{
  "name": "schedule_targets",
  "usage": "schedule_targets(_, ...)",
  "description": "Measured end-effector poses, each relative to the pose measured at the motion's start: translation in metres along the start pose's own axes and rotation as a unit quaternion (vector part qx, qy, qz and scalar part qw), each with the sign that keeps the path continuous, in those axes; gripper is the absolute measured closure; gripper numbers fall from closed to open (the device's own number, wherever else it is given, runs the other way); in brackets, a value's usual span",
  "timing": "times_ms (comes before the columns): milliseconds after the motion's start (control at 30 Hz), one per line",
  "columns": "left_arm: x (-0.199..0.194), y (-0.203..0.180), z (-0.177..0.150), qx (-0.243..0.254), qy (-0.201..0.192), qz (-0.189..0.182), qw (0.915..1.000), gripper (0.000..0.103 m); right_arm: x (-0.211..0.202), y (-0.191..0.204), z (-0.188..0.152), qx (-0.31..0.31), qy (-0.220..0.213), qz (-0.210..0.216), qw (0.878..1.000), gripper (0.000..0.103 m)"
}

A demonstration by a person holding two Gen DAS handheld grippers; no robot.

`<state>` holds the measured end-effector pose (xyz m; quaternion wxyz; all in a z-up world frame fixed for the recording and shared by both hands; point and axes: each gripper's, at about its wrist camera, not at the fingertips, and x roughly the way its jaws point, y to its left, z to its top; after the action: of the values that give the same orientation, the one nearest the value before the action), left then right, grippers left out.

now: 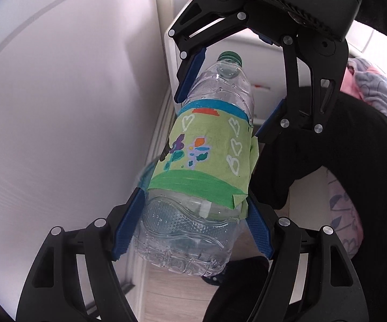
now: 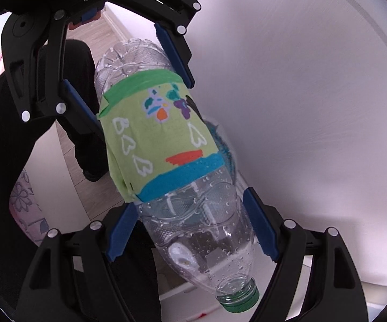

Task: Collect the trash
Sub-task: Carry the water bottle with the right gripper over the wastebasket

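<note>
A clear plastic bottle (image 1: 209, 150) with a green cap and a hand-drawn green paper label is held in the air between both grippers. My left gripper (image 1: 193, 220) is shut on its bottom end, blue pads on both sides. My right gripper (image 1: 228, 91) faces it from above, its blue pads around the shoulder below the cap. In the right wrist view the bottle (image 2: 166, 139) points cap-first toward the camera. My right gripper (image 2: 193, 228) is shut on the clear part near the neck, and my left gripper (image 2: 137, 80) holds the far end.
A large white round surface (image 1: 59, 107) lies close beside the bottle, also in the right wrist view (image 2: 314, 94). The person's black clothing (image 1: 354, 174) fills the other side. Patterned pink and grey fabric (image 1: 381, 88) and light wood floor (image 1: 172, 289) show behind.
</note>
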<state>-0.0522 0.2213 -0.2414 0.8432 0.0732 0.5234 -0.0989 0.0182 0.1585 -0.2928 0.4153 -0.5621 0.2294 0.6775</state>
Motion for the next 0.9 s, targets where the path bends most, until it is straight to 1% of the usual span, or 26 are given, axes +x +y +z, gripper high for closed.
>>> schedule_targets(133, 0.029, 0.012, -0.017, -0.012, 0.017, -0.021, 0.9996, 0.033, 0.029, -0.011, -0.003, 0.003, 0.006, 0.024, 1.000, 0.029)
schedule_targets(267, 0.057, 0.019, -0.030, -0.016, 0.035, -0.035, 0.9986, 0.033, 0.061, -0.019, -0.003, 0.008, 0.014, 0.049, 0.999, 0.029)
schedule_targets(500, 0.102, 0.032, -0.050, -0.032, 0.057, -0.054, 0.9964, 0.033, 0.102, -0.042, -0.007, 0.010, 0.027, 0.077, 0.997, 0.029)
schedule_targets(700, 0.136, 0.036, -0.061, -0.052, 0.069, -0.076, 0.9934, 0.033, 0.125, -0.056, -0.010, 0.004, 0.045, 0.089, 0.995, 0.029)
schedule_targets(900, 0.160, 0.040, -0.066, -0.061, 0.077, -0.086, 0.9915, 0.033, 0.145, -0.066, -0.007, 0.004, 0.064, 0.093, 0.994, 0.029)
